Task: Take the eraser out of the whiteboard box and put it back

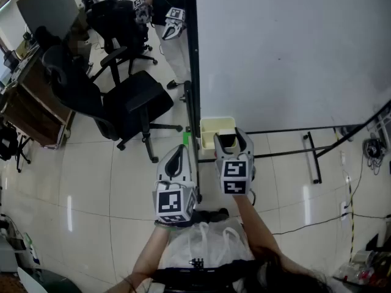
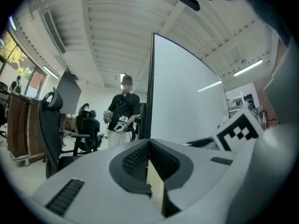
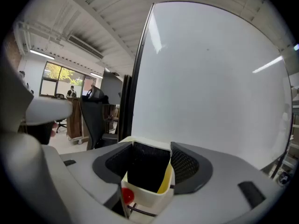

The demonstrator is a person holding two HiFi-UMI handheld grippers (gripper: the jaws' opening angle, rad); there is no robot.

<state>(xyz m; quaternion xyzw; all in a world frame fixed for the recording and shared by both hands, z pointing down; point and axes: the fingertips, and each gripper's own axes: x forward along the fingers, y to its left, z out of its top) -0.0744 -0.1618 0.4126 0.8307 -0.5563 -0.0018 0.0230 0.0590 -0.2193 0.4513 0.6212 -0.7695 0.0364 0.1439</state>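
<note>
The cream whiteboard box (image 1: 211, 127) hangs at the whiteboard's (image 1: 287, 54) lower left corner. My right gripper (image 1: 232, 137) is just right of and over the box's near side. It is shut on the eraser (image 1: 228, 141), a black-faced block with a cream body. In the right gripper view the eraser (image 3: 148, 168) fills the gap between both pads of the right gripper (image 3: 149, 148), and a red dot shows on its near side. My left gripper (image 1: 181, 149) hovers left of the box, shut and empty. In the left gripper view its jaws (image 2: 149, 146) meet.
Black office chairs (image 1: 131, 105) stand to the left, with a desk (image 1: 30, 105) beyond them. Another person (image 2: 122, 111) with grippers stands behind the board's edge. The board's stand legs (image 1: 311, 157) and cables (image 1: 371, 148) lie on the floor at right. A plastic bag (image 1: 208, 243) hangs by my body.
</note>
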